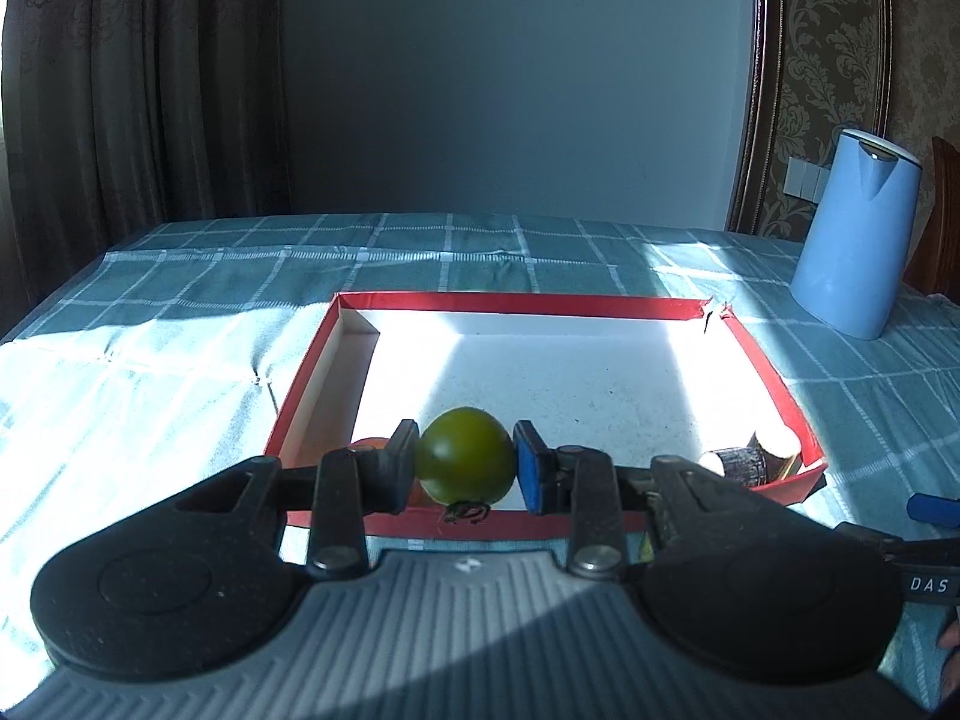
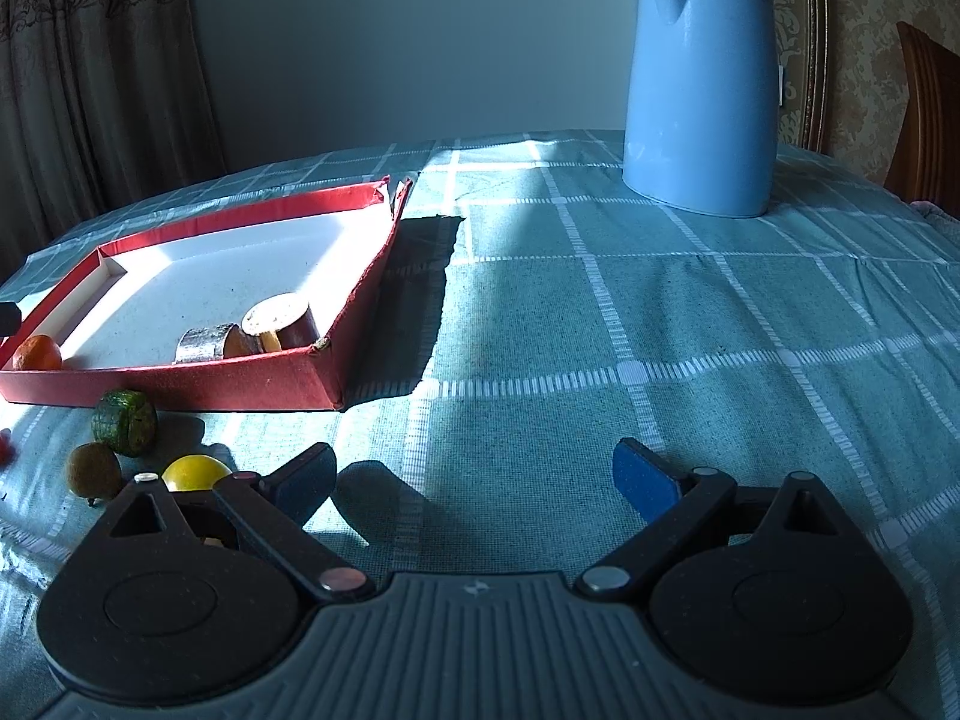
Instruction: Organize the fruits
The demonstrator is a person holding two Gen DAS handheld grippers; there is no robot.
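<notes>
The left gripper (image 1: 467, 468) has its fingers (image 1: 401, 462) pinching a green tomato (image 1: 465, 463) above the near wall of the red box (image 1: 528, 302). The right gripper (image 2: 474, 477) hovers low with fingers (image 2: 645, 480) spread wide, nothing between them. Beneath both lies the surface (image 2: 660, 330), covered in a teal checked cloth with sunlit bands; a grey wall and brown curtains (image 1: 120, 90) stand behind, and a blue kettle (image 2: 699, 78) sits upright at the far right. An orange fruit (image 2: 37, 353) in the box's near-left corner is half hidden by the left fingers in the left view. The box's near-right corner holds cut cylinder pieces (image 2: 258, 330), hard to identify. Outside, beside its near wall, lie a green chunk (image 2: 125, 423), a brownish fruit (image 2: 93, 471) and a yellow fruit (image 2: 195, 473), partly covered by the right gripper.
</notes>
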